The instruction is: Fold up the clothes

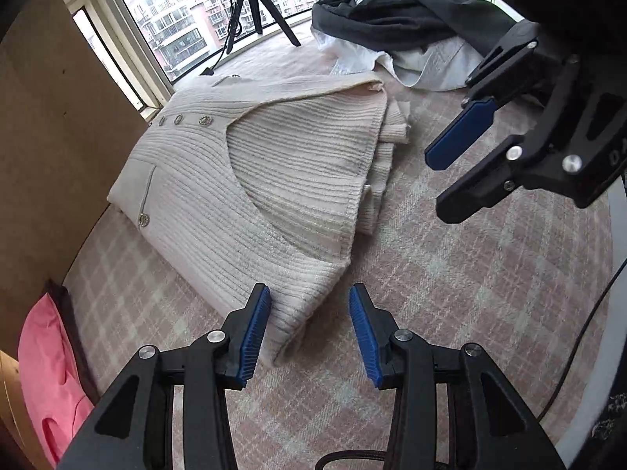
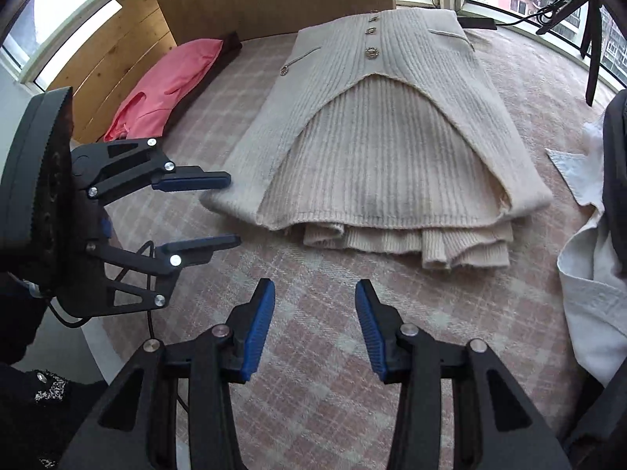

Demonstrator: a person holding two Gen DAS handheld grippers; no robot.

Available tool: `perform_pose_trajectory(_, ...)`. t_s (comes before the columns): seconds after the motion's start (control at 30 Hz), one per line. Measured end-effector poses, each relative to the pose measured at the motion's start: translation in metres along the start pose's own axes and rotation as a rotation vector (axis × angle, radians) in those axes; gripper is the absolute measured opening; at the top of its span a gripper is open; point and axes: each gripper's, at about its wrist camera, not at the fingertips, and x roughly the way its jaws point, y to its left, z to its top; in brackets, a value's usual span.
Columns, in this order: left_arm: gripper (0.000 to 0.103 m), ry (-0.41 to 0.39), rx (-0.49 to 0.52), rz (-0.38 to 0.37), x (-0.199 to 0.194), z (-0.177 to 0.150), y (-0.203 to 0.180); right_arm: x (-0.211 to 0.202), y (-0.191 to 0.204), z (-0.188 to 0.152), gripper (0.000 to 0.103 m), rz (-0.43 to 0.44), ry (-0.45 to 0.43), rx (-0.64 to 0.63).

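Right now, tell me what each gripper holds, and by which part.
Nothing is held. The left gripper is open, its fingers astride the near corner of the cream cardigan without pressing it. The right gripper is open over bare bedspread.

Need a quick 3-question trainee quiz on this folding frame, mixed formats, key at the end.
1. True or false: the left gripper is clamped on the cream cardigan.
2. What lies against the wooden board, to the left of the cardigan in the right wrist view? A) pink garment B) blue towel C) shoes
3. Fill in: the right gripper hangs over bare ____ just short of the cardigan's near edge.

Key
1. False: its jaws stand apart, the cardigan's corner between them but not pinched.
2. A, the pink garment.
3. Bedspread, pink plaid.
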Motion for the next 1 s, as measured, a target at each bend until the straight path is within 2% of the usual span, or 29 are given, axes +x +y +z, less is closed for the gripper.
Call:
perform_pose_trajectory(0.07,0.009,-0.024,-0.115,-0.108,-0.008,0.006,0.02,-0.007,-0.001,-0.006,0.042,0.017,-0.022,0.014)
perform_pose_trajectory(0.1,0.008,-0.038,-0.173,-0.164,-0.012,0.01,0.03,-0.008,-0.003,-0.008,0.042,0.033,-0.035,0.029)
perform_pose_trajectory(0.23,0.007,-0.103,-0.372,-0.277,-0.033,0.01,0.071,-0.007,-0.009,-0.009,0.042,0.089,-0.092,0.098)
perform_pose_trajectory(0.3,0.007,-0.125,-0.441,-0.29,-0.041,0.008,0.084,-0.001,-0.008,-0.006,0.038,0.143,-0.111,0.12)
perform_pose_trajectory(0.37,0.007,-0.14,-0.454,-0.283,-0.047,0.007,0.089,0.006,-0.007,0.001,0.035,0.18,-0.127,0.149)
perform_pose_trajectory(0.5,0.007,-0.162,-0.476,-0.277,-0.051,0.007,0.089,0.018,-0.007,0.017,0.035,0.243,-0.165,0.205)
perform_pose_trajectory(0.6,0.007,-0.184,-0.477,-0.285,-0.055,0.007,0.086,0.025,-0.003,0.033,0.034,0.24,-0.181,0.197)
perform_pose_trajectory(0.7,0.007,-0.206,-0.475,-0.29,-0.062,0.007,0.083,0.036,0.002,0.045,0.025,0.242,-0.16,0.175)
perform_pose_trajectory(0.8,0.007,-0.213,-0.464,-0.284,-0.066,0.007,0.082,0.051,0.0,0.055,0.022,0.238,-0.135,0.196)
perform_pose_trajectory(0.93,0.007,-0.215,-0.47,-0.288,-0.066,0.004,0.085,0.066,-0.009,0.063,0.022,0.276,-0.118,0.245)
perform_pose_trajectory(0.97,0.007,-0.213,-0.471,-0.286,-0.065,0.003,0.086,0.069,-0.01,0.064,0.018,0.274,-0.11,0.251)
perform_pose_trajectory(1.0,0.007,-0.211,-0.471,-0.284,-0.064,0.002,0.087,0.072,-0.011,0.064,0.007,0.273,-0.102,0.257)
